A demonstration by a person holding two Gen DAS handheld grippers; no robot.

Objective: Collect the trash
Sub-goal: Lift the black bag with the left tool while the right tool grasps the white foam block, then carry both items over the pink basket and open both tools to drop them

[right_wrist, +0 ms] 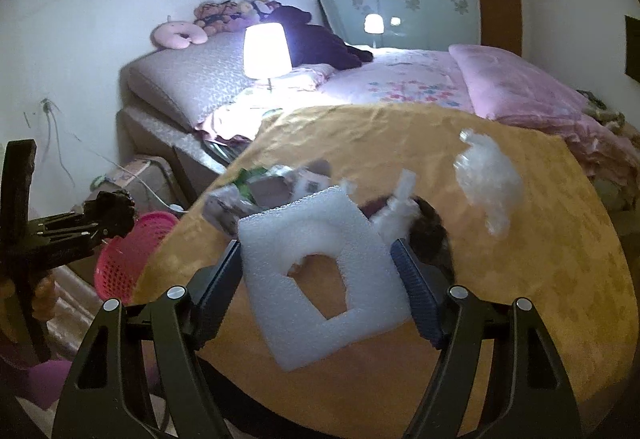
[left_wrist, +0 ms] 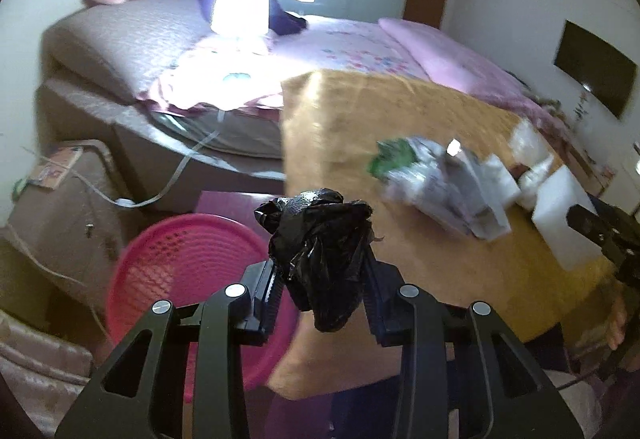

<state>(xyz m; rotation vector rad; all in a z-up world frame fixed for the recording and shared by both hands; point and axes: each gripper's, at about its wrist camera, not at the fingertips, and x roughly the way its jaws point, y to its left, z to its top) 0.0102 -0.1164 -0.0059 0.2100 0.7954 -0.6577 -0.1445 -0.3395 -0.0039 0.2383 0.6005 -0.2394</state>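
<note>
Left wrist view: left gripper (left_wrist: 324, 271) is clamped on a crumpled black plastic bag (left_wrist: 320, 243), held over the table's near-left edge, beside the pink basket (left_wrist: 188, 271) on the floor.
Right wrist view: right gripper (right_wrist: 320, 279) pinches a white foam sheet (right_wrist: 320, 271) by its two side edges, above the yellow tablecloth (right_wrist: 520, 299).
Foam sheet, handling: judged very light and springy, with a cut-out hole in the middle; it dents easily, so opposite edges are the sound place to hold.
Black bag, handling: soft, slick film (likely to slip if pinched thinly); the bunched middle gives most to bite on.
Remaining trash: a printed wrapper with a green patch (right_wrist: 244, 195) lies left of the foam; white scraps (right_wrist: 396, 211) lie just beyond the foam; a clear plastic wad (right_wrist: 488, 179) lies far right.
Basket: judged the likely drop point, well left of the foam.
</note>
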